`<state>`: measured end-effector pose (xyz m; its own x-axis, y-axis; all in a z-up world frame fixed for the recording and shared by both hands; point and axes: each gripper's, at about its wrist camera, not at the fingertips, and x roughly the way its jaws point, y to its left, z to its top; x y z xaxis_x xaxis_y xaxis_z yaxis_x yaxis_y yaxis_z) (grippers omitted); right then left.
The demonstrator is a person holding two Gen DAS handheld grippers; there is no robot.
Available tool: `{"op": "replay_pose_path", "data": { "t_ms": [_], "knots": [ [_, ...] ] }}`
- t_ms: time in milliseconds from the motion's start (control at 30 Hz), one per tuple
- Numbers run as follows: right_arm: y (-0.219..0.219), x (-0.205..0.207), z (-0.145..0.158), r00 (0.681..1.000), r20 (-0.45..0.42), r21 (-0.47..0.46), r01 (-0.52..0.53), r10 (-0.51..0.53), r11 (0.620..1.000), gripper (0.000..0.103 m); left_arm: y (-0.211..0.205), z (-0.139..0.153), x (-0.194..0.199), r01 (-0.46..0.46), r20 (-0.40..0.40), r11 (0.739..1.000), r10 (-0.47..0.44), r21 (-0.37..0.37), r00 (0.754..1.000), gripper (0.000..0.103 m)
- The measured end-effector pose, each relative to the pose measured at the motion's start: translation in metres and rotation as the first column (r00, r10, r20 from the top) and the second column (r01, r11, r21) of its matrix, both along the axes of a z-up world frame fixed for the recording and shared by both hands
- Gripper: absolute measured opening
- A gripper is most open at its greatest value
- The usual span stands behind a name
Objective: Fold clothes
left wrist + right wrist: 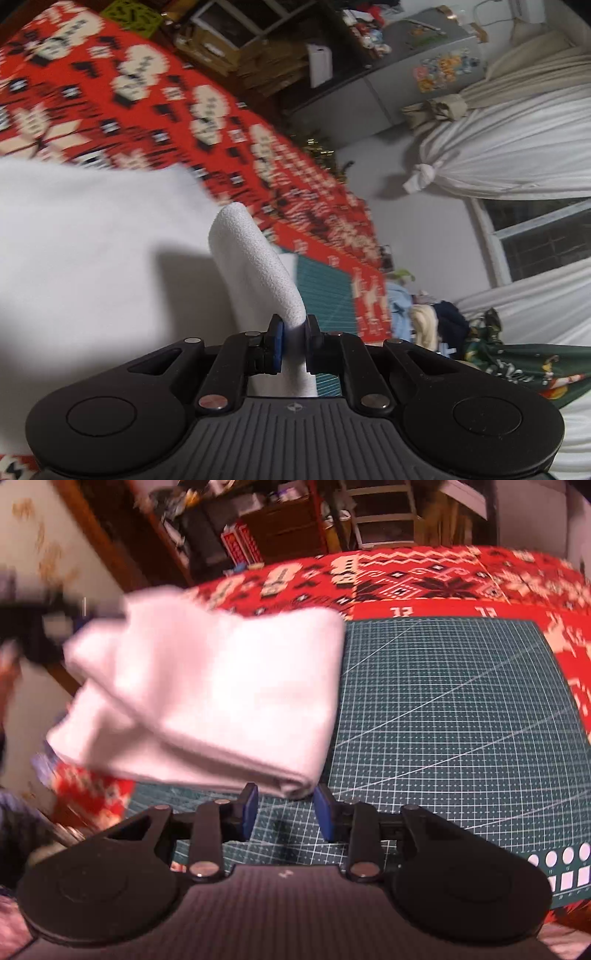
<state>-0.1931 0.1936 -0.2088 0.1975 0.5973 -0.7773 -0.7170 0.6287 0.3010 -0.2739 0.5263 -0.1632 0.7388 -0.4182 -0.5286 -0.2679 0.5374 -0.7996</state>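
White cloth [207, 698], soft and thick, folded into several layers with a rounded fold along its right edge; lying half on the green mat [443, 720], half over the red patterned surface [424, 579]. Left gripper [294, 332] clenched on a raised edge of the cloth, fabric pinched between the fingers [276, 338]. Right gripper [284, 805] released, fingers apart at the cloth's near corner. Only from the left wrist: curtains [517, 155] and a window [546, 236]. Only from the right wrist: the mat's white grid lines and shelves [288, 528] behind.
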Motion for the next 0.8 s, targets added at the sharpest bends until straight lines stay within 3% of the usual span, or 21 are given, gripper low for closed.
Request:
{"op": "replay_pose_path", "data": {
  "t_ms": [167,267,367,533,667,800],
  "knots": [
    [0.019,-0.007,-0.01,0.992,0.117,-0.088,0.061,-0.051,0.994,0.035,-0.007,0.017,0.015,0.015,0.047,1.0,-0.015,-0.011,0.999,0.011],
    [0.017,-0.007,-0.017,0.988,0.141,-0.128,0.083,-0.065,0.988,0.03,-0.001,0.01,0.009,-0.001,0.033,1.0,0.001,-0.015,0.999,0.011],
    [0.009,-0.008,-0.018,0.986,0.146,-0.116,0.099,-0.081,0.988,0.03,0.012,-0.012,-0.01,-0.046,-0.015,0.999,0.046,-0.009,0.999,0.011],
    [-0.003,-0.003,-0.016,0.99,0.108,-0.099,0.101,-0.091,0.99,0.029,0.027,-0.075,-0.046,-0.118,-0.147,0.992,0.109,-0.054,0.983,0.011],
    [-0.005,-0.004,-0.002,0.988,0.13,-0.1,0.094,-0.081,0.99,0.03,0.03,-0.103,-0.056,-0.135,-0.152,0.985,0.118,-0.108,0.981,0.011],
    [-0.009,0.002,0.011,0.988,0.117,-0.055,0.109,-0.102,0.993,0.03,0.031,-0.109,-0.056,-0.108,-0.119,0.992,0.099,-0.072,0.988,0.014]
  ]
}}
